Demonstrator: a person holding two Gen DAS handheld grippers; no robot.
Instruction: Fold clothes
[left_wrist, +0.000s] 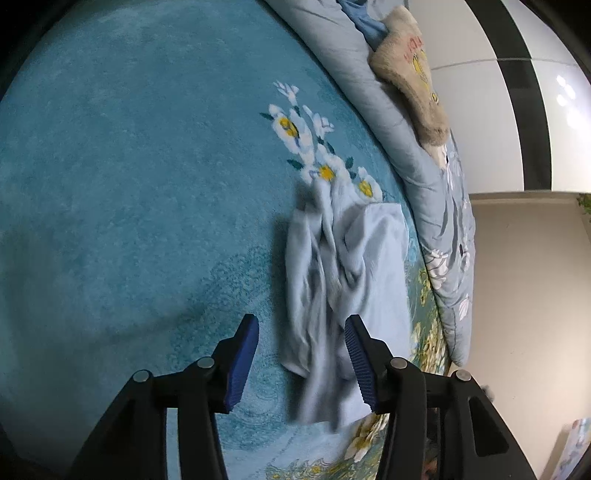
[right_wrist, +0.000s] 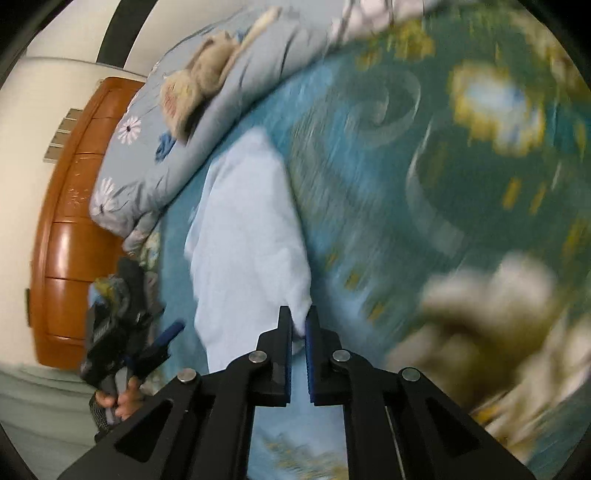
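Observation:
A pale blue garment (left_wrist: 343, 280) lies crumpled on a teal flowered bedspread (left_wrist: 129, 184). My left gripper (left_wrist: 301, 328) hovers open just above its near end, with nothing between the fingers. In the right wrist view the same garment (right_wrist: 247, 236) hangs stretched out, and my right gripper (right_wrist: 299, 325) is shut on its lower corner. The left gripper (right_wrist: 147, 350) shows there at the lower left, held by a hand (right_wrist: 122, 402).
A rolled light blue quilt (left_wrist: 424, 147) with white flowers runs along the bed's far side, with a beige plush cushion (left_wrist: 413, 66) on it. A wooden headboard (right_wrist: 74, 221) stands at the left of the right wrist view. The right wrist view is motion-blurred.

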